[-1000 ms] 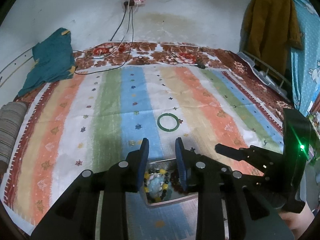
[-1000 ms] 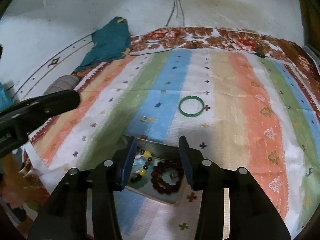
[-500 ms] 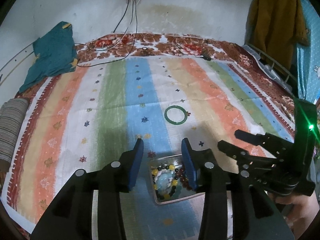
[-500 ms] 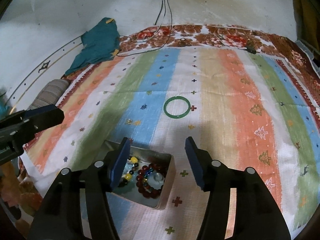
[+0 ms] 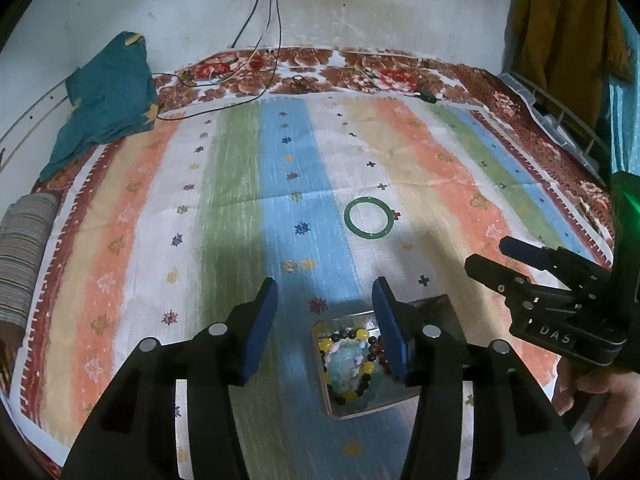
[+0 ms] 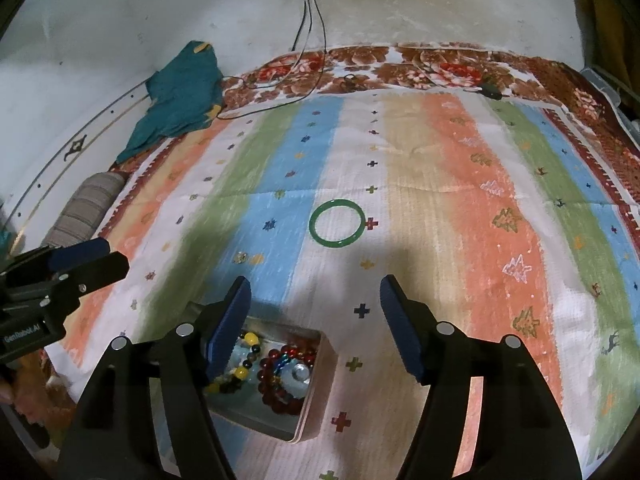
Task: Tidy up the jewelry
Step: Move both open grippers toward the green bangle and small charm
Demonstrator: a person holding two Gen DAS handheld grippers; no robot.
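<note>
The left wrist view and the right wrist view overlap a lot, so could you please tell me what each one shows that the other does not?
Only the left wrist view shows the mustard garment hanging at upper right and the hand holding the right tongs, whose jaws are opening. Only the right wrist view shows the left tongs from outside, also opening. Both show the green bangle on the striped cloth, the bead-filled tin and the teal cloth.
</note>
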